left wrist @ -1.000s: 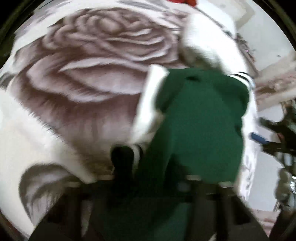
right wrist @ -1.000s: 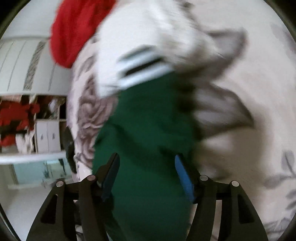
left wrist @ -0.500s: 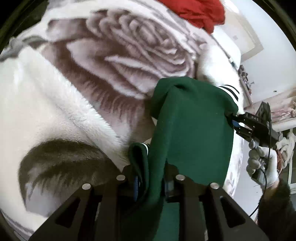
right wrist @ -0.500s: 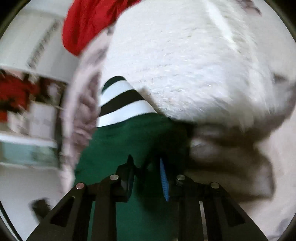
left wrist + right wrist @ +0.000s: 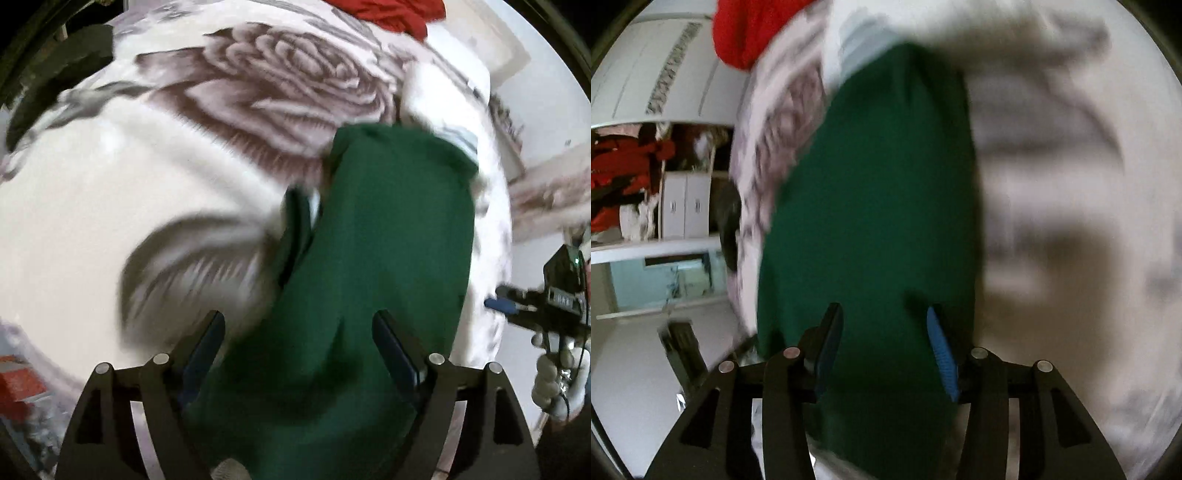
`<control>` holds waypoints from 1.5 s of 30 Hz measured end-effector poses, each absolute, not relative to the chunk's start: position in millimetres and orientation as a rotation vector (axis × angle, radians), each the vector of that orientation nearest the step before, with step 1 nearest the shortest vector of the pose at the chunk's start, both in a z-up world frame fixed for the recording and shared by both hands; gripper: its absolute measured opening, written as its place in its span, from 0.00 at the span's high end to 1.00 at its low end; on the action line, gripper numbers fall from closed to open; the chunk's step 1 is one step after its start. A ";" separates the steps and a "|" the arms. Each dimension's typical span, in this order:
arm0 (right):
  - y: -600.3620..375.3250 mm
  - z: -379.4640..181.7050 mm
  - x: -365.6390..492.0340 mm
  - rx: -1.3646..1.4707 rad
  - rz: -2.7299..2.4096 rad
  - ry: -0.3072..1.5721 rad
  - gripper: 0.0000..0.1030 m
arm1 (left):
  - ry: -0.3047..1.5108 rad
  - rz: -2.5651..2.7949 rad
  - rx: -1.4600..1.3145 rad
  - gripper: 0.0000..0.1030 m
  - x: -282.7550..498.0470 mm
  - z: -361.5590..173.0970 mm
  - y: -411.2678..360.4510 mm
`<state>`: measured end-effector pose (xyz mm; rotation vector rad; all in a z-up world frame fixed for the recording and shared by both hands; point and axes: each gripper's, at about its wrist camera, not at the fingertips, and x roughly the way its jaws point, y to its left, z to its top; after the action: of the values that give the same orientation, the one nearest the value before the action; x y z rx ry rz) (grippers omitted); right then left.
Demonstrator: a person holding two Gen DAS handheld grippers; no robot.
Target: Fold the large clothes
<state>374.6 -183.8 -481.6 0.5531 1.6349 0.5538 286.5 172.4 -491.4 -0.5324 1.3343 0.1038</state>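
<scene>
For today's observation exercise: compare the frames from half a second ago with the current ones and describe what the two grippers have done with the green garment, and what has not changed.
Both grippers have let go. The left gripper and right gripper, clamped on the green garment half a second ago, now stand open with the cloth lying loose between their fingers. The garment rests flatter on the rose-print blanket. The red cloth stays at the far end.

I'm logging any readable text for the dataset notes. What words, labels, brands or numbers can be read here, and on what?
None can be read.
green garment: plain, no print or tag showing.
rose-print blanket: picture pattern only.
right gripper: its body carries small marks, too blurred to read.
red cloth: no lettering.
</scene>
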 end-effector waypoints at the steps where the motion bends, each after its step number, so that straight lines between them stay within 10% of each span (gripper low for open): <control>1: -186.1 -490.0 348.9 0.564 0.541 1.683 0.45 | 1.351 0.108 -0.518 0.21 269.1 -489.9 172.0; 13: -152.1 -591.7 73.7 0.760 0.466 1.990 0.34 | 1.603 0.011 -0.592 0.22 114.6 -573.8 180.4; 15: -140.9 -605.9 47.8 0.792 0.426 2.012 0.34 | 1.543 -0.039 -0.623 0.42 103.5 -573.0 176.9; 17: -136.2 -608.1 29.6 0.839 0.356 1.952 0.73 | 1.481 -0.039 -0.624 0.78 92.1 -564.5 178.1; 19: -137.5 -596.0 20.3 0.889 0.300 1.894 0.86 | 1.429 -0.060 -0.718 0.83 82.7 -555.5 188.5; 27: -136.9 -571.8 10.1 0.777 0.196 1.841 0.89 | 1.473 -0.121 -0.790 0.84 51.9 -596.5 198.3; 30: -130.4 -585.3 18.2 0.803 0.203 1.887 0.83 | 1.476 -0.156 -0.795 0.79 58.9 -593.0 206.8; 34: -139.7 -566.0 23.1 0.744 0.271 1.825 0.46 | 1.482 -0.215 -0.788 0.56 61.6 -589.4 212.1; 41: -157.1 -609.0 17.4 0.860 0.440 1.790 0.12 | 1.437 -0.298 -0.937 0.30 76.8 -623.1 203.8; 45: -136.5 -598.0 18.5 0.924 0.548 1.750 0.10 | 1.386 -0.230 -0.904 0.30 68.8 -606.8 194.2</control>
<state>18.5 -136.5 -598.0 0.9237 1.7503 0.5483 68.8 194.2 -606.8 -0.9041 1.3860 -0.2298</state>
